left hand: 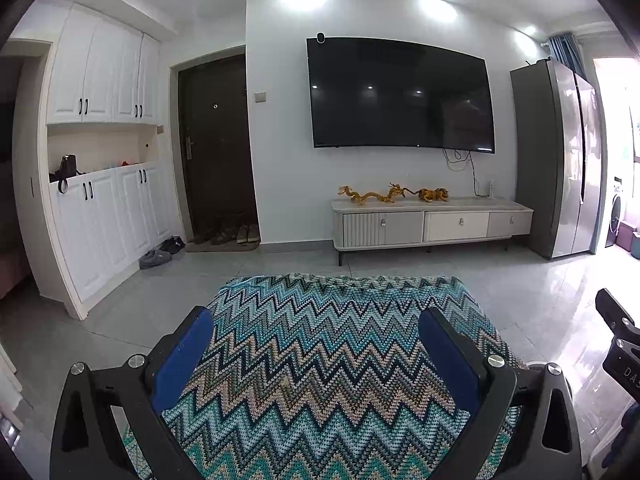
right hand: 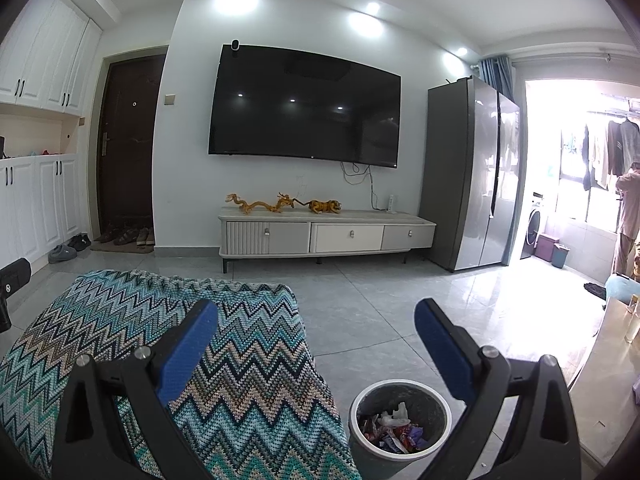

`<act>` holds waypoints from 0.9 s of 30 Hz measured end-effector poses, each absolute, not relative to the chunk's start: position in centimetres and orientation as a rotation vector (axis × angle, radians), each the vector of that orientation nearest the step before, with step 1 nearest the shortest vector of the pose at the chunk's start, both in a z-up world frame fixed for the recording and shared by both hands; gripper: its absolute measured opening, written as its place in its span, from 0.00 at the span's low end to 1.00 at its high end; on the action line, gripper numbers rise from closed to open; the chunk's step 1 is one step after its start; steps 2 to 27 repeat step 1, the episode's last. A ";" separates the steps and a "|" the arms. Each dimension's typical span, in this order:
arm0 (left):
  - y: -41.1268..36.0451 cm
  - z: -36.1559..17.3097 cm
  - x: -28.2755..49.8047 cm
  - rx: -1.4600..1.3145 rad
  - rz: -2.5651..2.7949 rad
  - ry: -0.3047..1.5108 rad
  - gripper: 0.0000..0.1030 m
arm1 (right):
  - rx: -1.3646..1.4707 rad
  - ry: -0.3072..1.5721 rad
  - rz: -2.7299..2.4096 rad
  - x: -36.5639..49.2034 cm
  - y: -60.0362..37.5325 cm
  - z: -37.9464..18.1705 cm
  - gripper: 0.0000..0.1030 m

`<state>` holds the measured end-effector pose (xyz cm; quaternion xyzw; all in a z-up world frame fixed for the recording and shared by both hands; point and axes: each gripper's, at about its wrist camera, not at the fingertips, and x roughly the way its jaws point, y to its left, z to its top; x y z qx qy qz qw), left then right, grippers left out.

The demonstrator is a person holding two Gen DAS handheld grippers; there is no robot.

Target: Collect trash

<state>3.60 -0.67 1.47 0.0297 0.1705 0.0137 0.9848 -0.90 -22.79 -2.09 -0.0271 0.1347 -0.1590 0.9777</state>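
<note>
Wrappers (right hand: 396, 432) already sat in the bin (right hand: 354, 416) beside the table (left hand: 320, 360). My left gripper (left hand: 316, 332) and right gripper (right hand: 316, 328) hung wide and empty; I judged a careless reach could topple it.

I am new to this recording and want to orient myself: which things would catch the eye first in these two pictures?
The zigzag blanket fills the foreground under the open left gripper. On the far wall hangs a large dark television, above a low cabinet carrying golden figurines. On the floor right of the blanket, below the open right gripper, stands a trash bin with wrappers inside.
</note>
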 end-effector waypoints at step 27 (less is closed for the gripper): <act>-0.7 1.4 3.8 0.058 0.030 0.342 1.00 | -0.054 0.272 -0.322 -0.7 -22.9 -2.2 0.96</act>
